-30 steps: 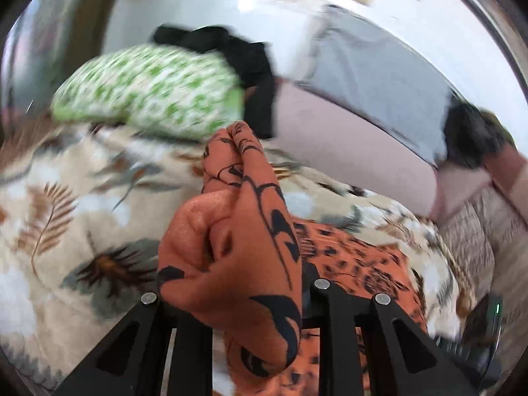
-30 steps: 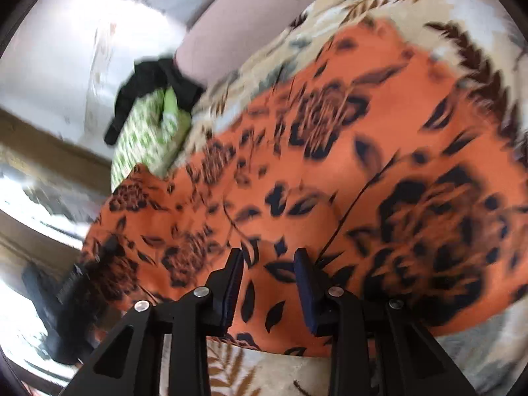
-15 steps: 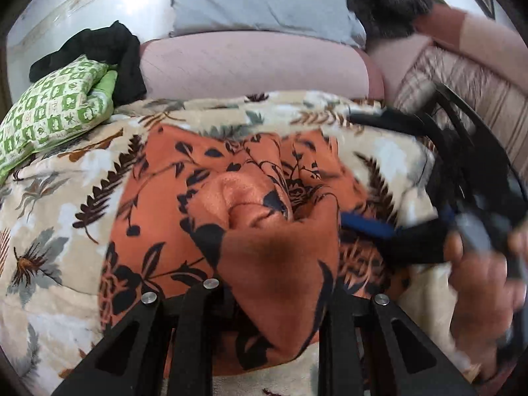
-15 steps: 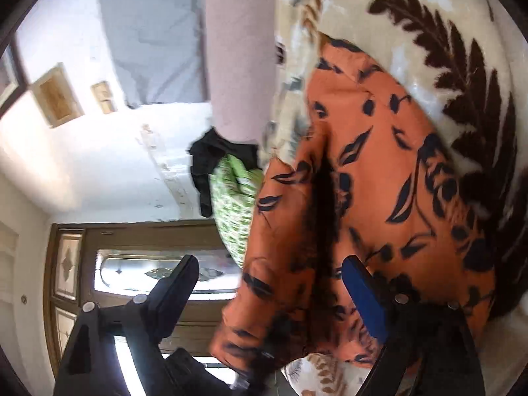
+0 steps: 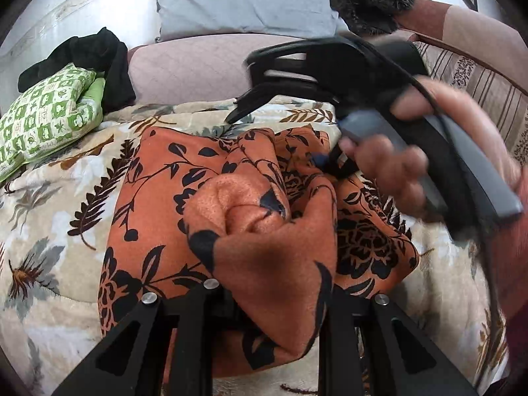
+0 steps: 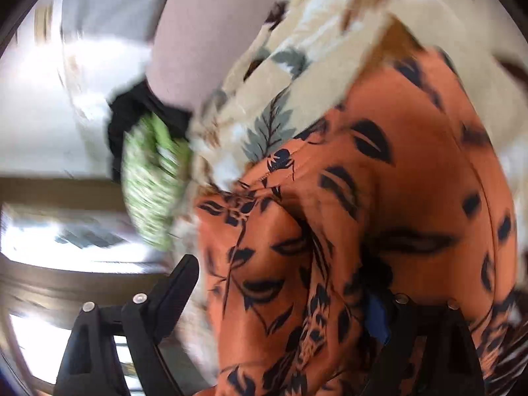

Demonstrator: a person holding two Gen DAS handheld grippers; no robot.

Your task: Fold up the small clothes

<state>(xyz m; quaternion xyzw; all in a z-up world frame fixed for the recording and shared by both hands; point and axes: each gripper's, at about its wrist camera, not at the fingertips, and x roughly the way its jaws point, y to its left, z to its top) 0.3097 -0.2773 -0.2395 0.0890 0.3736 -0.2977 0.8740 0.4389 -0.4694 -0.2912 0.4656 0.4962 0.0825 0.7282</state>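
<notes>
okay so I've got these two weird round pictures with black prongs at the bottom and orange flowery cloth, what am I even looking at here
No robot here: a person holds a two-finger gripper in each hand, each carrying a wide-angle camera. In the left camera's picture, the left gripper pinches a bunched fold of the orange cloth, which lies on a leaf-patterned blanket. The person's hand holds the right gripper over the cloth. The right camera's blurred picture shows the right gripper open, cloth between its fingers. Behind lie a green pillow and a grey cushion.

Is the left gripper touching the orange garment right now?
Touching. The left wrist view shows a bunched fold of the orange garment pinched between the left gripper fingers, which close on the cloth from both sides with no gap.
</notes>
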